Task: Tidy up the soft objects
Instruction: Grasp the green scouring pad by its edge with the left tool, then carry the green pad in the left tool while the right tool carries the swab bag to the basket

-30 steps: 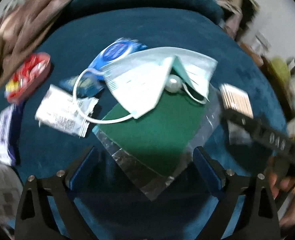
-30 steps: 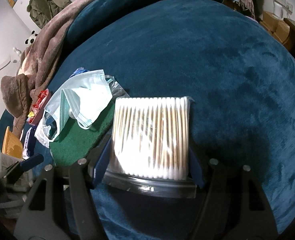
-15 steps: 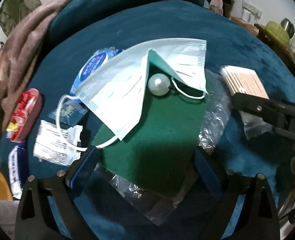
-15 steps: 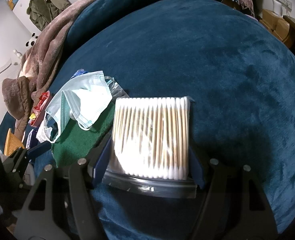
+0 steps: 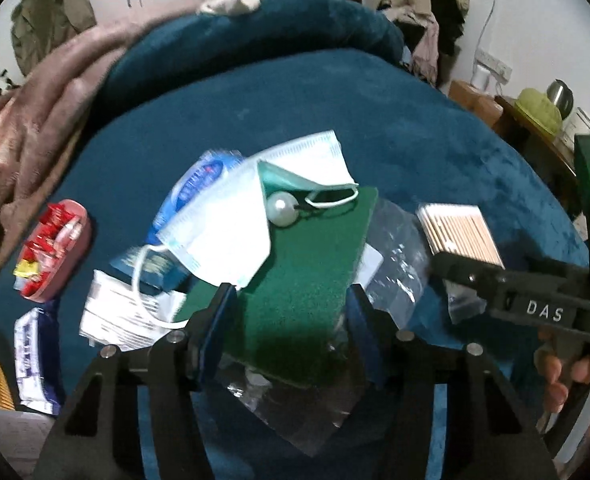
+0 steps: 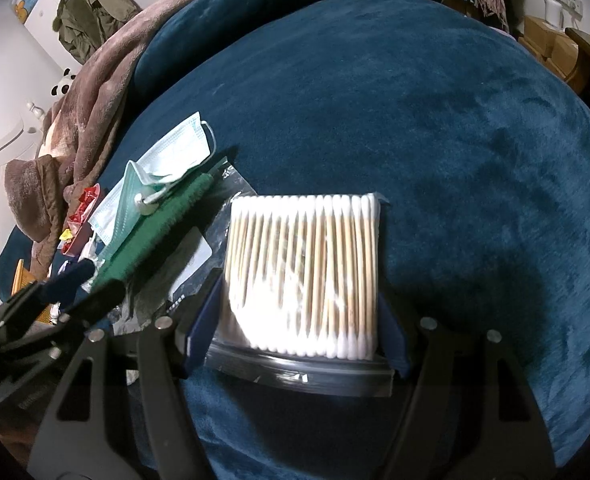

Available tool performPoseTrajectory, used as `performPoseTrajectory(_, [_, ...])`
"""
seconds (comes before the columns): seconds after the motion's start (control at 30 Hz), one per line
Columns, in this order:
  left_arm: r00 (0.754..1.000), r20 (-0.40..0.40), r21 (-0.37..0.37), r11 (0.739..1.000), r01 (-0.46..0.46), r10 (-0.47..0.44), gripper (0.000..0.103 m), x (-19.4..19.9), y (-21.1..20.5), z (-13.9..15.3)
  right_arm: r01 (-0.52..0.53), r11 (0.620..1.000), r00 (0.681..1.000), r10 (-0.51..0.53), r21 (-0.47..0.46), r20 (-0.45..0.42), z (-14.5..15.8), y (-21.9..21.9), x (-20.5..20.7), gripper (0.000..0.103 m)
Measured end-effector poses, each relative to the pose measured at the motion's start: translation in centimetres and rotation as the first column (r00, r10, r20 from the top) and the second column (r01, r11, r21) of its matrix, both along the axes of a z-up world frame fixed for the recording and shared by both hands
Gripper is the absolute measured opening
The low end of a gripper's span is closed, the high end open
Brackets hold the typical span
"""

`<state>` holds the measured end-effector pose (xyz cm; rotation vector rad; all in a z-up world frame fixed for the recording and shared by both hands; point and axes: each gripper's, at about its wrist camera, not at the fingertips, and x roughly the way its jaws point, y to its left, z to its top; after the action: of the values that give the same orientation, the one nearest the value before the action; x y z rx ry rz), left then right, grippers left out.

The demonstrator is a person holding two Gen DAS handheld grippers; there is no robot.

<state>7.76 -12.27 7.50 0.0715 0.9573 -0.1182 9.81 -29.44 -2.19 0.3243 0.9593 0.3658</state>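
Green pad [image 5: 315, 276] is flat and fuzzy, lying in a clear bag [image 5: 395, 240] on the blue cushion [image 5: 255, 100]. A white face mask [image 5: 231, 224] and 1 shiny bead [image 5: 281, 208] sit on its far end. The left gripper [image 5: 287, 332] is closing, and its 2 blue pads [image 5: 215, 332] touch the green pad's sides; a second ago they stood wide apart. The right gripper [image 6: 295, 336] squeezes a pack of cotton swabs [image 6: 303, 272], same as before.
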Motion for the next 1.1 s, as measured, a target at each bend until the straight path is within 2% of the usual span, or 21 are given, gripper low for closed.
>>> performPoseTrajectory(0.13, [0.995,0.088,0.032,0.999,-0.044,0.041,0.058,0.0,0.6,1.4,0.001,1.000,1.000,-0.001,0.002,-0.001,0.1,0.0,0.0,0.072])
performPoseTrajectory(0.27, [0.977,0.183,0.031,0.992,-0.120,0.112,0.058,0.3,2.1,3.4,0.002,1.000,1.000,-0.002,0.003,-0.003,0.1,0.1,0.1,0.072])
performPoseTrajectory(0.4, [0.982,0.164,0.047,0.994,-0.100,0.092,0.059,2.1,2.8,3.4,0.003,1.000,1.000,-0.003,0.009,-0.003,0.1,0.2,0.0,0.073])
performPoseTrajectory(0.5, [0.990,0.125,0.071,0.995,-0.076,0.067,0.057,3.4,2.4,2.4,0.003,1.000,1.000,-0.003,0.011,-0.002,0.1,0.3,0.0,0.073])
performPoseTrajectory(0.6, [0.996,0.077,0.047,0.998,-0.052,0.048,0.037,4.1,2.6,1.7,0.001,1.000,1.000,-0.001,0.010,-0.001,0.1,0.3,0.0,0.073])
performPoseTrajectory(0.63, [0.996,0.072,0.037,0.998,-0.047,0.044,0.027,4.2,2.6,1.7,0.001,1.000,1.000,-0.001,0.010,0.000,0.1,0.3,0.0,0.073])
performPoseTrajectory(0.73, [0.997,0.076,-0.001,1.000,-0.028,0.028,0.014,3.7,2.2,2.1,-0.003,1.000,1.000,0.003,0.005,0.007,0.1,0.3,0.0,0.073])
performPoseTrajectory(0.83, [0.996,0.087,-0.035,0.999,-0.021,0.024,0.012,3.0,2.0,2.7,-0.003,1.000,1.000,0.003,-0.005,0.018,0.2,0.4,-0.3,0.068])
performPoseTrajectory(0.9, [0.996,0.088,-0.061,0.998,-0.026,0.032,0.007,2.4,2.1,3.1,-0.001,1.000,1.000,0.000,0.010,0.020,0.2,0.1,-0.4,0.065])
performPoseTrajectory(1.1, [0.992,0.105,-0.127,0.991,-0.052,0.065,0.006,-0.2,2.9,5.3,0.002,0.999,1.000,-0.003,0.052,0.022,0.4,-0.4,-1.2,0.065])
